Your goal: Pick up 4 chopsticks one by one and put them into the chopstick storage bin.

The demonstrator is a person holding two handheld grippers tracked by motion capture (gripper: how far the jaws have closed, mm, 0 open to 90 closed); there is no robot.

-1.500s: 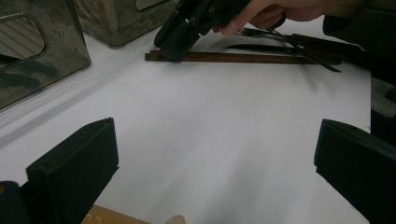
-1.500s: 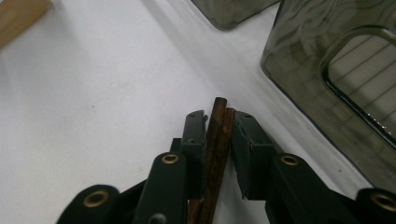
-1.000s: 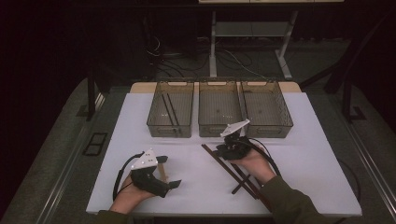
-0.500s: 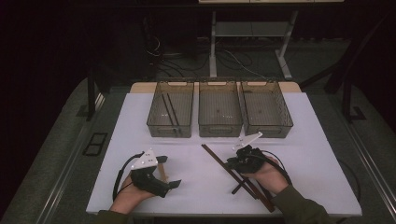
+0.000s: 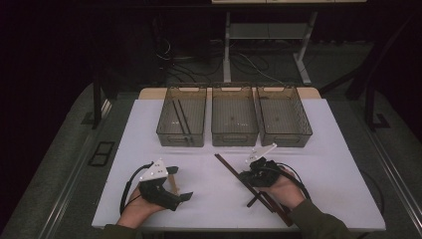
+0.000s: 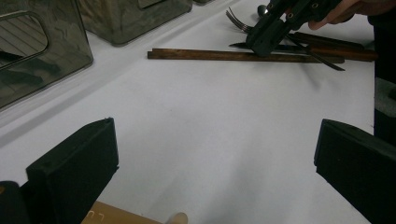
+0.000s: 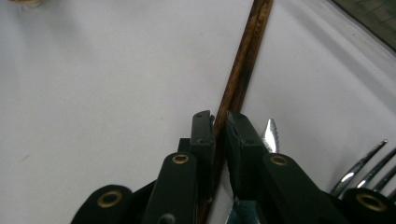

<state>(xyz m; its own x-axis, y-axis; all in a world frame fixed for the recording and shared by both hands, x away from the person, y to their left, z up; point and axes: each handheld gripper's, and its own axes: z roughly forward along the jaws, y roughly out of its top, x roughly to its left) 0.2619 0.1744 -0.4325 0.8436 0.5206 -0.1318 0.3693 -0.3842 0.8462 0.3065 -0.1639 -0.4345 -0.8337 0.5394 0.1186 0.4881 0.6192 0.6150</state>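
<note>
White tabletop (image 5: 209, 164) under dim surroundings. Right gripper (image 7: 219, 122): jaws have just been closing and now stand narrow astride a dark wooden chopstick (image 7: 243, 60), a sliver of gap still visible on each side; contact not confirmed. Left gripper (image 6: 215, 154): jaws wide, nothing between them, resting at the near left.

The chopstick lies right of centre, angled from far left to near right. Judged light, rigid, smooth and prone to roll; best taken near mid-length.

The right gripper view discloses a serrated knife tip (image 7: 271, 133) and fork tines (image 7: 362, 170) beside it. The high view alone places three bins (image 5: 234, 117) along the far edge.
</note>
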